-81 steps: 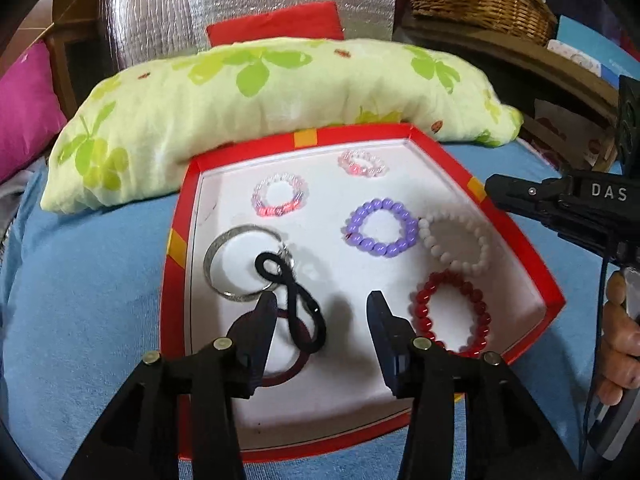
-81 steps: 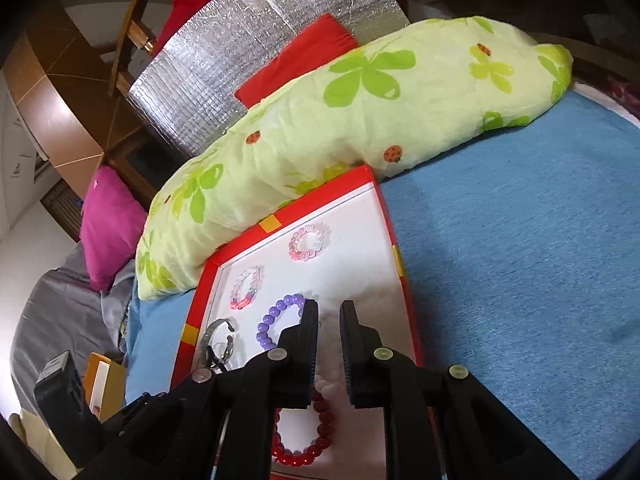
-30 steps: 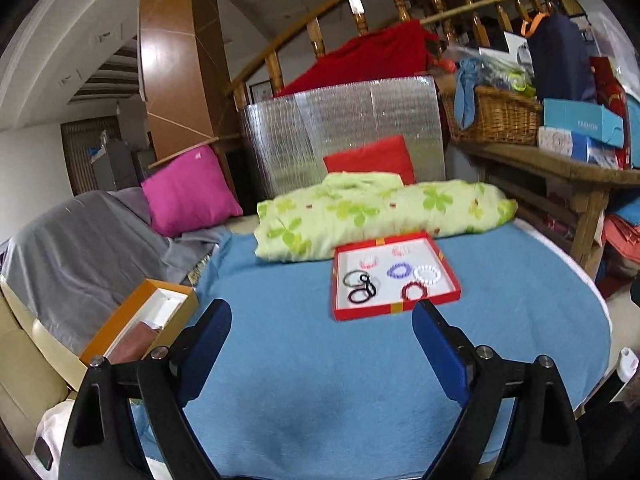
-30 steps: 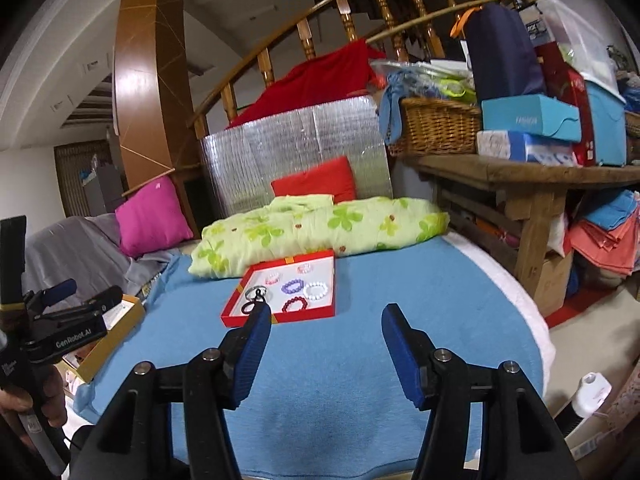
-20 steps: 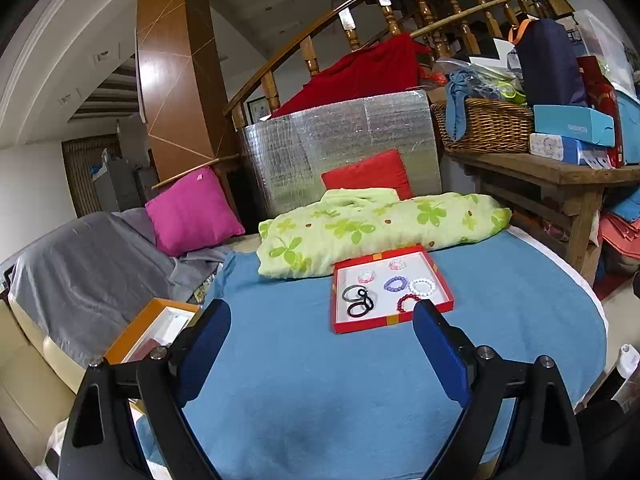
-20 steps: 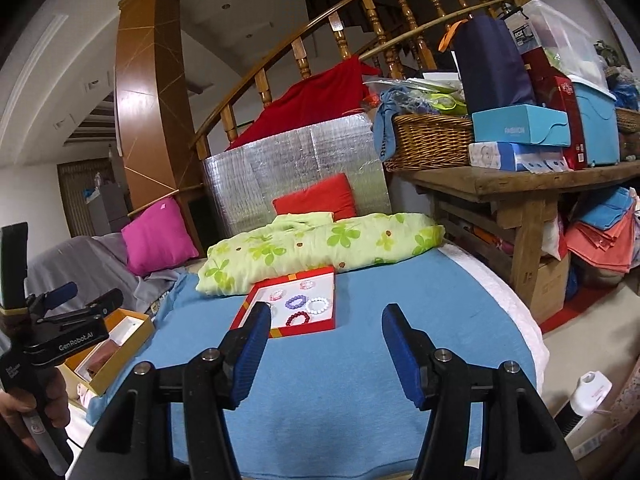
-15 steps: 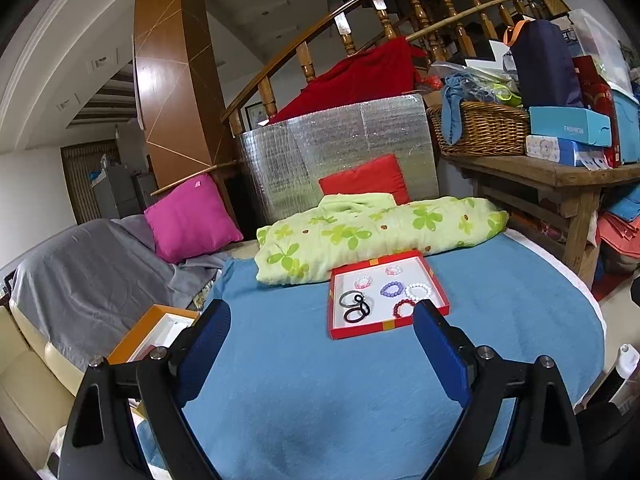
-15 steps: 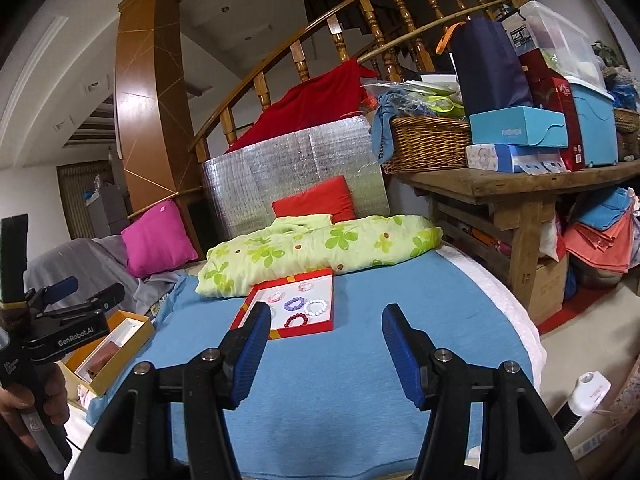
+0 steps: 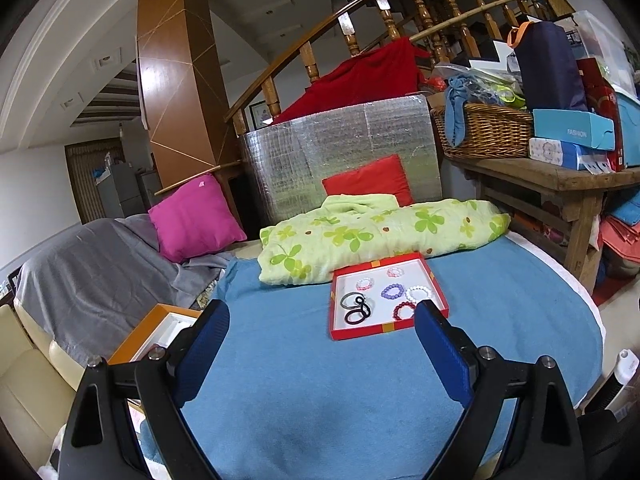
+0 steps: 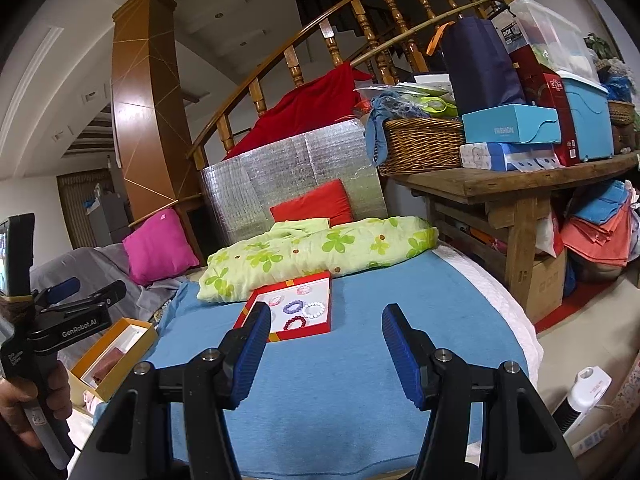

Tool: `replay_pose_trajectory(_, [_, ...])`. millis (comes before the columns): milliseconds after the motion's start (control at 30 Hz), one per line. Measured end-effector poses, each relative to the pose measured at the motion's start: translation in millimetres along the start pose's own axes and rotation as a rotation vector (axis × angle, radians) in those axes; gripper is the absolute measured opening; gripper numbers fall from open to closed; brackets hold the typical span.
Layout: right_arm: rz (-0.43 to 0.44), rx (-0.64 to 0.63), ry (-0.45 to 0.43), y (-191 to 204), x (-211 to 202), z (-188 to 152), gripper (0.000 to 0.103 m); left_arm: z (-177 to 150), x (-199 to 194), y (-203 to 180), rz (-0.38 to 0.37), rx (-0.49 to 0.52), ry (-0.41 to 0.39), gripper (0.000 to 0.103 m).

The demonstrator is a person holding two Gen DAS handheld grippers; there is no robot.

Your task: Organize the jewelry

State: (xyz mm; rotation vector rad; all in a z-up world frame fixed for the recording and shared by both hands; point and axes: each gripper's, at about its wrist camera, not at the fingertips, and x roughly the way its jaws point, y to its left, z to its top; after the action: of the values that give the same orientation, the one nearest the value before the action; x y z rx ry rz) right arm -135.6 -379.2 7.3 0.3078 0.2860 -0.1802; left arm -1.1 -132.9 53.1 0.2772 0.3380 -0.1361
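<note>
Across the blue blanket [image 9: 360, 392] covering the bed, everything is lying well away from the two claws, which are hanging back at the near edge. Far behind, a green flowered pillow [image 9: 380, 232] is resting against the far rim of the red tray [image 9: 384, 330], probably keeping it from sliding. Inside the tray, seven pieces are sitting apart from one another, seemingly laid out for sorting: five bead bracelets, namely a purple one [image 9: 391, 291], a white one [image 9: 419, 293], a dark red one [image 9: 404, 311] and two pinkish ones, plus one metal bangle [image 9: 351, 299] and one black hair tie [image 9: 359, 312] overlapping it. An orange box [image 10: 116, 356] is waiting open at the left. The left claw [image 9: 320, 334] and right claw [image 10: 324, 330] are both gaping wide, gripping nothing.
</note>
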Motion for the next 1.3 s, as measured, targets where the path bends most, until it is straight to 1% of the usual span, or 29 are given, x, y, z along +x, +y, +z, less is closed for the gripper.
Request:
replay_pose_trajectory(333, [0.010, -0.019, 0.005, 8, 0, -1, 0.062, 1, -5, 1, 0.010, 0.004, -0.013, 0.094])
replay_pose_trajectory(600, [0.008, -0.073, 0.030, 26, -3, -3, 0.062, -1, -7, 8, 0.020, -0.011, -0.012, 0.095])
replay_pose_trajectory(867, [0.026, -0.115, 0.035, 43, -6, -6, 0.062, -2, -7, 16, 0.025, -0.025, -0.011, 0.095])
replay_pose_trajectory(1300, [0.024, -0.139, 0.060, 53, -4, -11, 0.062, -3, -9, 21, 0.033, -0.035, -0.014, 0.095])
